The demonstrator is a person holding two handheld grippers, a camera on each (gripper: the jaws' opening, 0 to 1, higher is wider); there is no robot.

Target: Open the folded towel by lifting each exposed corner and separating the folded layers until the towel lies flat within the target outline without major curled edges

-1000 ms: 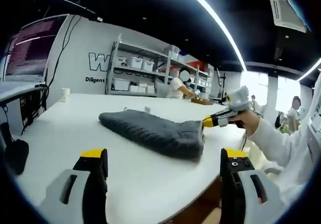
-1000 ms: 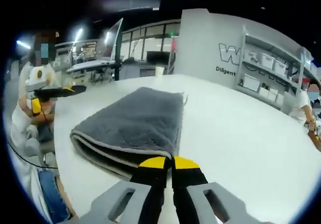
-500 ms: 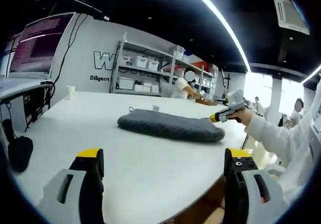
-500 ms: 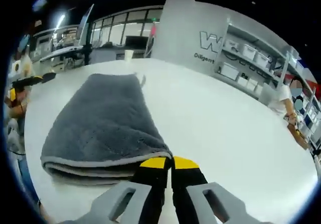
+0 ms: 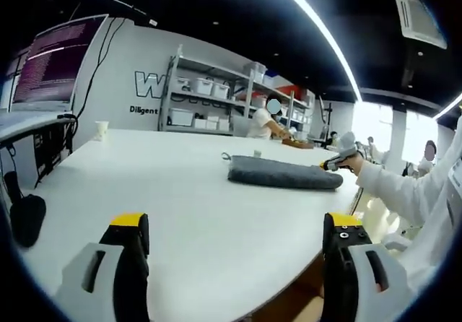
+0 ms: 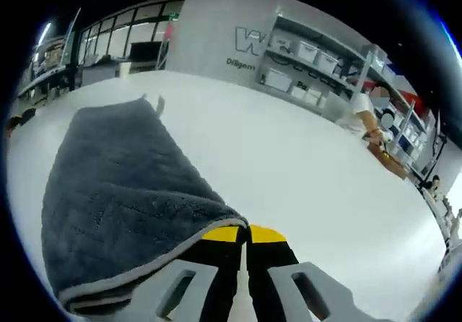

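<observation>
I see bare white desk (image 5: 180, 192) ahead of my open left claw (image 5: 234, 239). My right claw (image 6: 247, 234) pinches the corner of the folded grey towel (image 6: 119, 185), lying left of it.

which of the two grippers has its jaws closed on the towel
The right gripper: its yellow-tipped jaws are pressed together at the corner of the grey towel. The left gripper hangs with jaws wide apart over the white table, well short of the towel.

White table (image 5: 144, 185) is carrying 1 folded grey towel (image 5: 283, 172), lying near its far right edge; a white cup (image 5: 101, 129) is standing at the far left.
</observation>
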